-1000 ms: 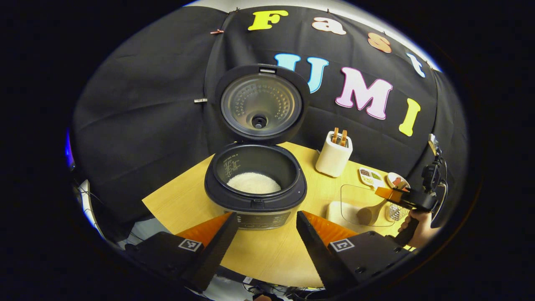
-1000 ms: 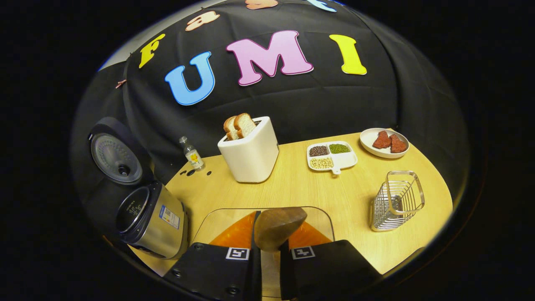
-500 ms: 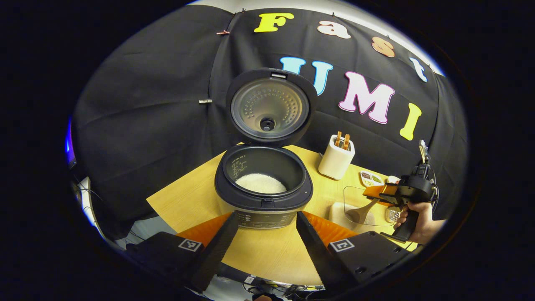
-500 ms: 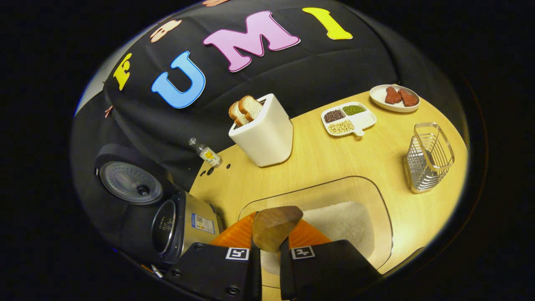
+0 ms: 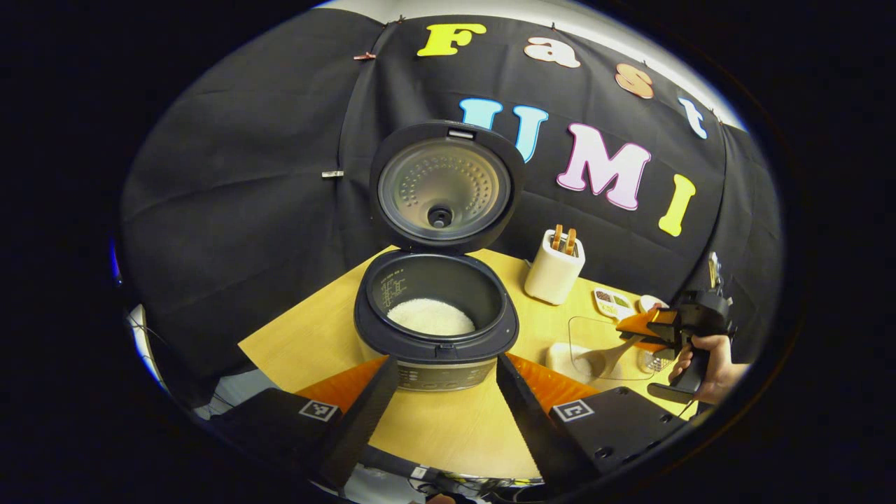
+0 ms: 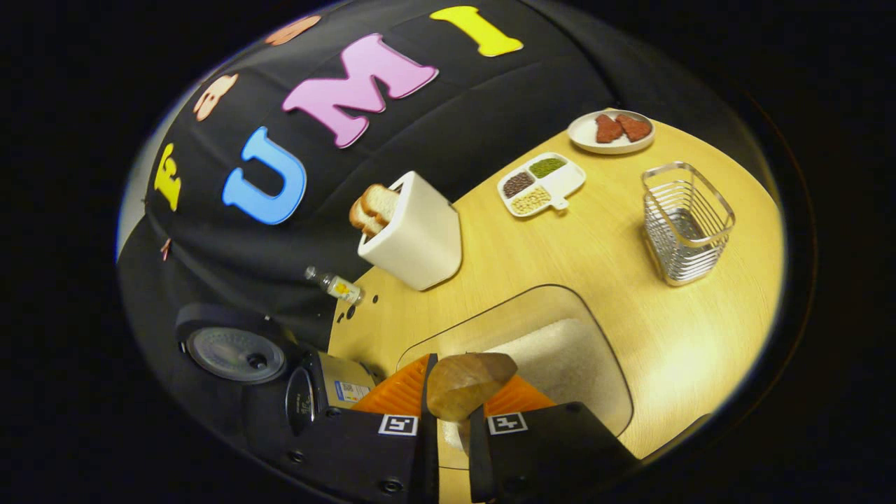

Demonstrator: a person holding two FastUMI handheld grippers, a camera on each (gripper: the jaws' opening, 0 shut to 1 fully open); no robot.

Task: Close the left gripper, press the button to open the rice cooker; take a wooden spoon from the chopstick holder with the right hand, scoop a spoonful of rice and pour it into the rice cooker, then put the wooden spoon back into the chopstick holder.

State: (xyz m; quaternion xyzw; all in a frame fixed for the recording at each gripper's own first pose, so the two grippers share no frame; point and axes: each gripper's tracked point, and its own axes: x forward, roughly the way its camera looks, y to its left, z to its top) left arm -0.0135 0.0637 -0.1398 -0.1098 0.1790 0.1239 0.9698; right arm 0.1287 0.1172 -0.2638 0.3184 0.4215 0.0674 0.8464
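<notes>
While the wooden spoon is clamped between the two fingers of the right gripper, its bowl hangs over the clear rice container on the table, so the scooping step seems to be in hand. Next, I judge, the spoon must dip into the white rice and travel level to the rice cooker, which stands open with rice inside. Left gripper waits before the cooker, jaws spread and empty. Markings inside the pot and the cooker's side sticker are too small to read.
</notes>
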